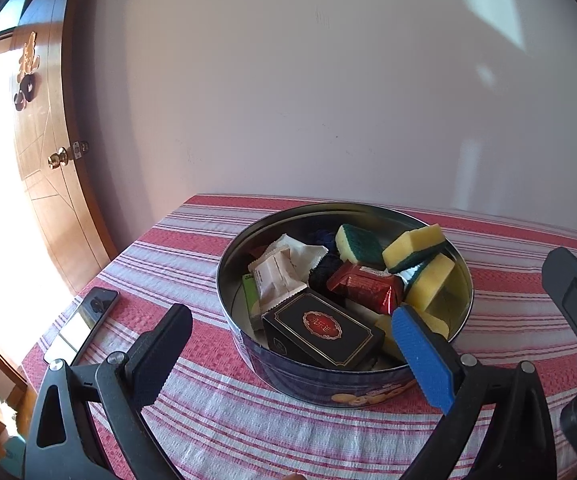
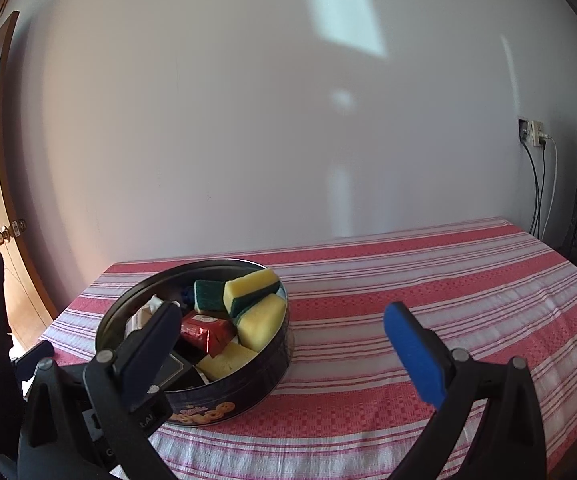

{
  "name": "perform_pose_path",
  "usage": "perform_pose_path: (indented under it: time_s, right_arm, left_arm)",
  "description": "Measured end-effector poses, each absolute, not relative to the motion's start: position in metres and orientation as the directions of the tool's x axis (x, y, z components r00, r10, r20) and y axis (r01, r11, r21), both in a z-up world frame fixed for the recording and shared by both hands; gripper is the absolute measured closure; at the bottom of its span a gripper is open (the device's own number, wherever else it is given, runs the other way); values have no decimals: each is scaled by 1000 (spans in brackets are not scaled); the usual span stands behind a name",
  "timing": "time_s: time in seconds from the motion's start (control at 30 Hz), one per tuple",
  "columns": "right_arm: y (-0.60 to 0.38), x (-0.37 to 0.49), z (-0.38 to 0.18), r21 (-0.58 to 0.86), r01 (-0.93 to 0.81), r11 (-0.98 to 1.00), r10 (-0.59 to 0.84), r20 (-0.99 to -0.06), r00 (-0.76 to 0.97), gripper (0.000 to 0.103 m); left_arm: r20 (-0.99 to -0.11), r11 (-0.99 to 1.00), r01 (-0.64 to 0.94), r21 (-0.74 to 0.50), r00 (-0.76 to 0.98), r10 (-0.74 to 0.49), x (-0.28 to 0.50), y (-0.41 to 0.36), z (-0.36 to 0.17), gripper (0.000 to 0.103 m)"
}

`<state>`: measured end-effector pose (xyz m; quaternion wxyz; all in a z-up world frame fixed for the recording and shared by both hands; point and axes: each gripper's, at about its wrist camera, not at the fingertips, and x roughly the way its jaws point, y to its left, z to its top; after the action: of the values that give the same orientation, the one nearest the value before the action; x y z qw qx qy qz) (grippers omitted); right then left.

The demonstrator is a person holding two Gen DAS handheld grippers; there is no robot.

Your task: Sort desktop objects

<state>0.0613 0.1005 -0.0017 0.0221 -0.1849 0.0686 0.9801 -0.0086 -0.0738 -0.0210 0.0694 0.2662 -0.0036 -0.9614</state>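
A round tin [image 1: 248, 356] sits on the striped table [image 1: 248, 432], packed with yellow-green sponges [image 1: 414, 246], a black box [image 1: 322, 330], a red packet [image 1: 366, 286] and white packets [image 1: 278, 270]. The left gripper [image 1: 292, 332] hovers at its near rim, fingers wide. The right gripper [image 2: 282, 324], to the tin's right, is also spread wide, holding nothing. A phone [image 1: 82, 322] lies at the left edge.

Domestic room, likely a home. Evidence: wooden door [image 1: 44, 184] with brass knob [image 1: 57, 159], plain wall [image 1: 328, 100], red-striped cloth [image 2: 428, 280] over the surface, wall socket [image 2: 533, 133] with cables, biscuit tin [image 1: 288, 372].
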Motion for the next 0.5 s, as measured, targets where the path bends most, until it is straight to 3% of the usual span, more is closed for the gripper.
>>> perform_pose_path:
  time_s: [0.5]
  right_arm:
    - [93,84,10,82,-79,-993,48,-325,-944,0]
  left_arm:
    - [-495,-992,128,13,-861,-117,0,-85,-14,2]
